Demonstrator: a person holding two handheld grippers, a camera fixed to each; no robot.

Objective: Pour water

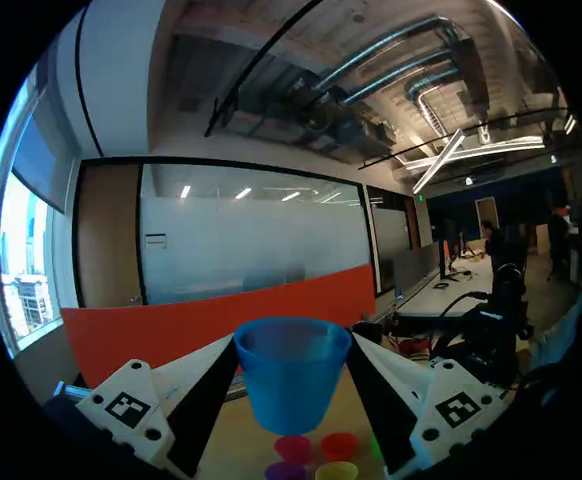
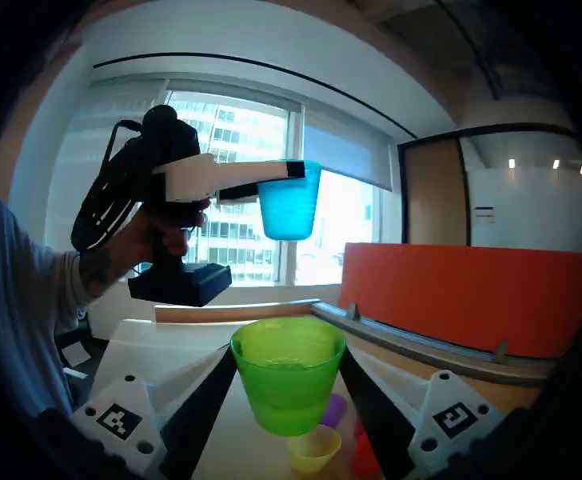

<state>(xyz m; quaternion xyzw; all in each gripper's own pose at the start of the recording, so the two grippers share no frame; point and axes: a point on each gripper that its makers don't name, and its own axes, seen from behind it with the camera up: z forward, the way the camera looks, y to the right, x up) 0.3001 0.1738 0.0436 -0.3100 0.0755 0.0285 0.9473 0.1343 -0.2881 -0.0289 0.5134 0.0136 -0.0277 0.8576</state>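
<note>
Clamping a translucent blue plastic cup [image 1: 291, 384] in the left gripper [image 1: 291, 342], fingers narrowed to the cup's width and pressing on both sides just under the rim. Holding it upright and clear of the pale wooden table [image 1: 227, 436], above a cluster of small plastic cups standing there: a pink one [image 1: 293, 448], an orange one [image 1: 339, 445], a purple one [image 1: 285, 472] and a yellow one [image 1: 336, 472]. Appearing also in the right gripper view, raised high in front of the window [image 2: 235, 232]: the left gripper [image 2: 291, 172], carried in a hand [image 2: 159, 232], with the blue cup [image 2: 289, 210] hanging upright between its fingers. Clamping a translucent green plastic cup [image 2: 289, 388] in the right gripper [image 2: 288, 356] likewise, fingers pressing on both sides below the rim, keeping the cup upright, lower than the blue one and well apart from it. Hovering over the table [image 2: 235, 440], short of its far edge (backed by an orange partition panel [image 2: 467, 296]), with a small yellow cup [image 2: 313, 448] and a small purple cup [image 2: 333, 410] just beneath. Failing to make out for certain any water in either held cup.
</note>
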